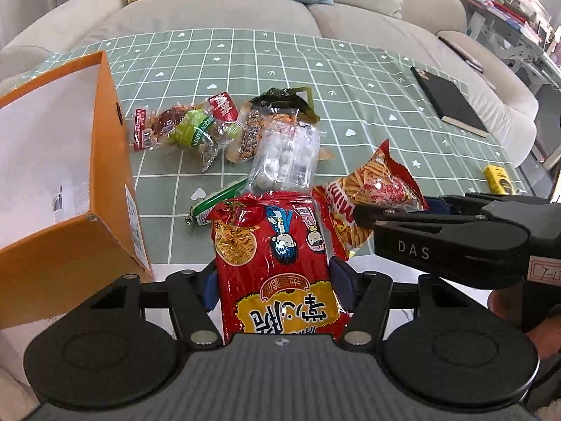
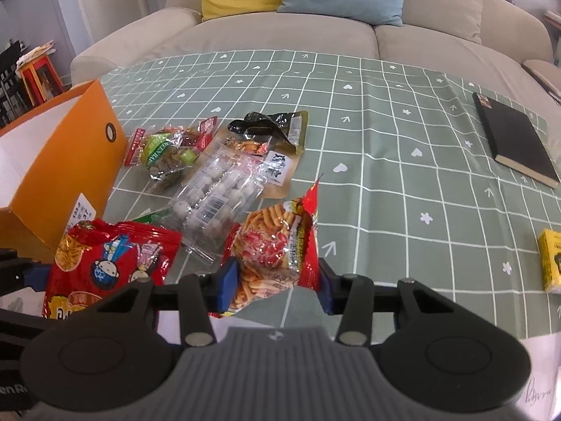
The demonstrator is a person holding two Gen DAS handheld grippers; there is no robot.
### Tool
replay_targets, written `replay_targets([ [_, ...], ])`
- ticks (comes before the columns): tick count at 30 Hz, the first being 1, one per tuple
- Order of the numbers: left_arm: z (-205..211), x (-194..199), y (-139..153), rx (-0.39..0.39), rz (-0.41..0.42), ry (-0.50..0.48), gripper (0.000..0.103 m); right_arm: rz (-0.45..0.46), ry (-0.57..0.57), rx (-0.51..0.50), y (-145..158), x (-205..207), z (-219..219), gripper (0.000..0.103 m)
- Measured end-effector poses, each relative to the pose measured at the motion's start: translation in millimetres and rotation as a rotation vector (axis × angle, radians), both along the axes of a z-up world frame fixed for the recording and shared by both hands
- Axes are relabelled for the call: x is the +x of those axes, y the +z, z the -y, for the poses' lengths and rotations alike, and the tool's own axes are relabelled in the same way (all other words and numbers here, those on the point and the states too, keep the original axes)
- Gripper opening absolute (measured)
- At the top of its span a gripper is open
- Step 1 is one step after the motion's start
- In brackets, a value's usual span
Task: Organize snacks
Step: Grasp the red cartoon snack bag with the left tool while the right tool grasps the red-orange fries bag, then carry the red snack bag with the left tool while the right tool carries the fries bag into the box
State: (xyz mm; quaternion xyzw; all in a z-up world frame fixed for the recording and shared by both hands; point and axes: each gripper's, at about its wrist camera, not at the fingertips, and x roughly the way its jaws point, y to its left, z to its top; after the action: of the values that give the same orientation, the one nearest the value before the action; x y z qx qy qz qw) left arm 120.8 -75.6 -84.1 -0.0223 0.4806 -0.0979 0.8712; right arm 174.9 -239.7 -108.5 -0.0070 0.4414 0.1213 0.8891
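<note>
My left gripper (image 1: 275,280) is shut on a red noodle snack bag (image 1: 277,273), held at the table's near edge beside the orange box (image 1: 105,161). My right gripper (image 2: 277,280) is shut on a red bag of shrimp sticks (image 2: 277,245); that bag also shows in the left wrist view (image 1: 368,193). Behind them lie a clear pack of white balls (image 2: 214,193), a green-labelled packet (image 2: 164,154), a brown pouch (image 2: 277,133) and a green sausage (image 1: 217,200).
The orange box (image 2: 70,161) stands open at the left of the green checked tablecloth (image 2: 403,175). A black notebook (image 2: 515,140) lies at the far right and a yellow packet (image 2: 550,259) near the right edge. A beige sofa (image 2: 280,31) is behind the table.
</note>
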Motion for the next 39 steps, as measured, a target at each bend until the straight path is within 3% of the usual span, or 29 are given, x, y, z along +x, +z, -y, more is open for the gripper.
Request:
replay_targets([
  [13, -17.0, -21.7, 35.7, -0.042, 0.107, 0.035, 0.071, 0.064, -0.038, -0.005, 23.4, -30.9, 13.0, 0.04],
  [26, -64.2, -29.1, 77.4, -0.12, 0.22, 0.151, 0.071, 0.162, -0.01, 0.048, 63.0, -53.2, -3.5, 0.037],
  [39, -120.9, -25.1, 97.9, -0.164, 0.283, 0.287, 0.07, 0.273, 0.125, 0.086, 114.1, -51.8, -56.8, 0.036],
])
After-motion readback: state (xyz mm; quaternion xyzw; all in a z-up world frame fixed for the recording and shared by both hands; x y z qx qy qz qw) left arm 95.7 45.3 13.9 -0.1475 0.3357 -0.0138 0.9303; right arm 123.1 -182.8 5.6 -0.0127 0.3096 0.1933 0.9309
